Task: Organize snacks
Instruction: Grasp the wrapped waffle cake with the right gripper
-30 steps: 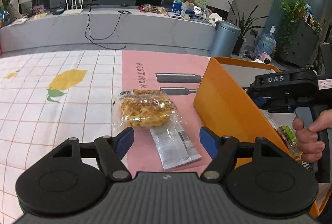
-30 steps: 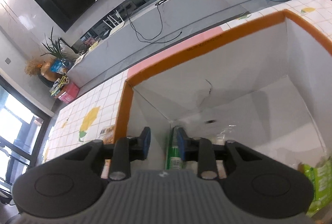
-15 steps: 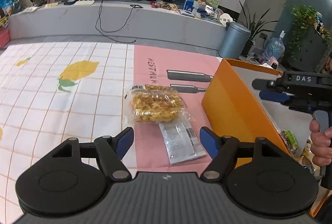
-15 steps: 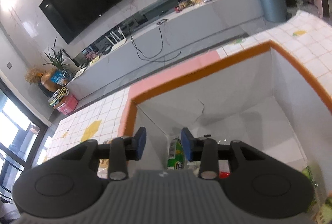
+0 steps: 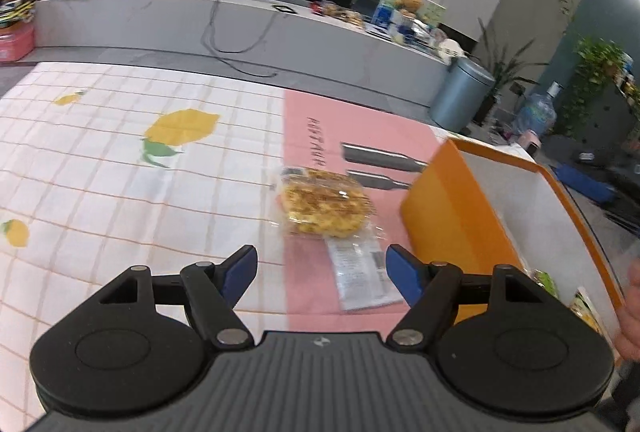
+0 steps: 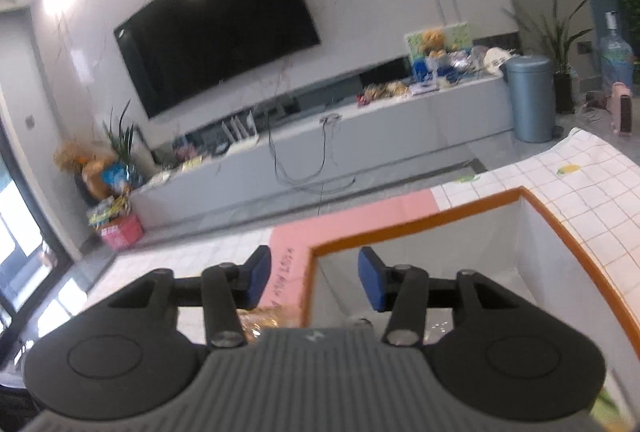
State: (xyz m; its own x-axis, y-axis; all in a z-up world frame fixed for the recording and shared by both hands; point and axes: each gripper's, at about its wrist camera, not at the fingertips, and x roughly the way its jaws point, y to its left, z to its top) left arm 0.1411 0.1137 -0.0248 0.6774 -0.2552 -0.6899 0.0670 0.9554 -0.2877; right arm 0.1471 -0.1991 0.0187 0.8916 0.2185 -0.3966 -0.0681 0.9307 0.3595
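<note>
A clear bag of yellow snacks (image 5: 324,206) lies on the pink mat, with a flat silver packet (image 5: 362,274) just in front of it. An orange box (image 5: 444,208) with white inner walls stands to their right and holds several snack packs (image 5: 584,308). My left gripper (image 5: 322,270) is open and empty, hovering above the table just short of the silver packet. My right gripper (image 6: 310,278) is open and empty, raised above the left rim of the orange box (image 6: 420,224). A bit of the yellow snack bag (image 6: 264,318) shows under it.
A tablecloth (image 5: 120,168) with a grid and lemon print covers the table left of the pink mat (image 5: 320,128). Beyond the table are a grey TV counter (image 5: 240,28), a grey bin (image 5: 460,96) and plants.
My right gripper has opened wider and lifted up and out of the orange box. My left gripper has drawn back a little and swung left, staying open.
</note>
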